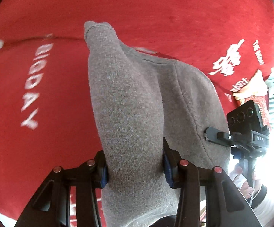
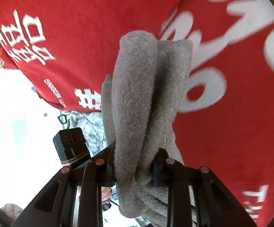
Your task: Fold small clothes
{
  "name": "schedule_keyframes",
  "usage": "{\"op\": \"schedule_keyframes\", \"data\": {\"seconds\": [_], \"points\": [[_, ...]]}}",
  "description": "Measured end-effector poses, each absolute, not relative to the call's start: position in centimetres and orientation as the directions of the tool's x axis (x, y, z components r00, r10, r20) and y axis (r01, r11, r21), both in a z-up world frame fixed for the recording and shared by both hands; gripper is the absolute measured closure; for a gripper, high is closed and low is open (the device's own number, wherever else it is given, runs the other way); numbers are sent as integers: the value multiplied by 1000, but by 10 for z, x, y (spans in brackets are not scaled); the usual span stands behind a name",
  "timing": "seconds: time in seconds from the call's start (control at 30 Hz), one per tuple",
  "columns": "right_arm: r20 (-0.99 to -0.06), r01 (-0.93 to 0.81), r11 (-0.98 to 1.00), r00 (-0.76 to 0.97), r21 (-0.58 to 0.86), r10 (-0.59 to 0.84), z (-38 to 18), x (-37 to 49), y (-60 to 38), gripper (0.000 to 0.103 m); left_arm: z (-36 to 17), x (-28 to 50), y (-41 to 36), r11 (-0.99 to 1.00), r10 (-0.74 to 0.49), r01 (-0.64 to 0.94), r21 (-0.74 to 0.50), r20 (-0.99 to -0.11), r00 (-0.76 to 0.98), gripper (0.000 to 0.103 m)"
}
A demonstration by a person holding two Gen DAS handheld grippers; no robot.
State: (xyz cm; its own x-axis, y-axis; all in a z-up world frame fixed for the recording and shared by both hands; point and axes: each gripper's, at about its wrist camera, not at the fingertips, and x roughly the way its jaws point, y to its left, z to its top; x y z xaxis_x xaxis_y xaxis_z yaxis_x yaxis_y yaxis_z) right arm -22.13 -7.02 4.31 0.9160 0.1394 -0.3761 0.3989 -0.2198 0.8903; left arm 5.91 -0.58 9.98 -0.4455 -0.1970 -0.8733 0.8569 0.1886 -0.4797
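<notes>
Both grippers are holding the same small grey garment [image 1: 135, 98] up over a red cloth [image 1: 42, 94] with white lettering that covers the tabletop. From the left wrist view, the left gripper [image 1: 135, 168] has its jaws pinching a thick bunch of the grey knit; the fabric fills the gap between the blue-padded fingers [image 1: 103, 176] and stands up ahead of them in a tall fold, its stitched edge at the top. A second, wider lobe of the garment hangs to the right of that fold, and the other gripper's black body with its camera block [image 1: 244, 117] sits just beside that lobe.

From the right wrist view, the right gripper [image 2: 134, 172] is likewise clamped on the grey garment [image 2: 140, 98]: the jaws squeeze a rolled bundle of the fuzzy fabric, which rises ahead of them in two side-by-side folds. The red cloth [image 2: 222, 132] lies behind it, its white print blurred. To the left, past the cloth's edge, the left tool's camera block [image 2: 71, 141] shows, with a mottled white-and-grey fabric [image 2: 91, 128] behind it.
</notes>
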Motion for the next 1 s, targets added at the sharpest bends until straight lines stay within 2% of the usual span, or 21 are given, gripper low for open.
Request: {"op": "schedule_keyframes", "data": {"seconds": [0.1, 0.2, 0.3, 0.37, 0.47, 0.57, 0.63, 0.7, 0.73, 0.8, 0.83, 0.9, 1.0], "points": [[-387, 422, -218, 903, 880, 187, 31, -183, -58, 73, 85, 84, 16, 223, -177, 867, -445, -893, -413, 57], [-457, 501, -184, 858, 846, 236, 17, -153, -52, 73, 62, 103, 34, 267, -148, 873, -409, -912, -382, 57], [-585, 625, -153, 775, 765, 238, 15, -150, -51, 64, 55, 118, 49, 300, -149, 876, -377, -926, -348, 53], [-683, 711, -107, 700, 696, 209, 28, -157, -53, 40, 65, 120, 53, 301, -185, 875, -380, -923, -337, 53], [-776, 787, -43, 614, 615, 144, 52, -171, -51, 38, 81, 135, 64, 303, -219, 899, -316, -941, -257, 53], [-759, 768, -66, 640, 637, 120, 60, -181, -48, 38, 84, 154, 69, 326, -225, 905, -272, -952, -206, 53], [-738, 752, -97, 658, 652, 148, 52, -176, -46, 42, 81, 162, 71, 344, -218, 898, -274, -954, -208, 53], [-715, 743, -148, 668, 652, 204, 33, -166, -42, 70, 79, 160, 70, 343, -216, 901, -265, -956, -199, 53], [-719, 752, -156, 659, 641, 220, 27, -170, -39, 88, 78, 154, 67, 338, -212, 910, -241, -961, -176, 53], [-752, 774, -94, 632, 626, 187, 39, -166, -39, 88, 76, 143, 61, 331, -207, 922, -203, -968, -139, 53], [-778, 792, -34, 607, 610, 163, 49, -164, -38, 95, 76, 141, 61, 326, -211, 926, -192, -969, -127, 53], [-833, 835, 52, 539, 548, 124, 63, -161, -40, 95, 71, 133, 58, 313, -218, 932, -183, -969, -117, 53], [-891, 885, 131, 427, 447, 156, 44, -157, -38, 95, 61, 127, 56, 308, -214, 935, -177, -970, -114, 53]]}}
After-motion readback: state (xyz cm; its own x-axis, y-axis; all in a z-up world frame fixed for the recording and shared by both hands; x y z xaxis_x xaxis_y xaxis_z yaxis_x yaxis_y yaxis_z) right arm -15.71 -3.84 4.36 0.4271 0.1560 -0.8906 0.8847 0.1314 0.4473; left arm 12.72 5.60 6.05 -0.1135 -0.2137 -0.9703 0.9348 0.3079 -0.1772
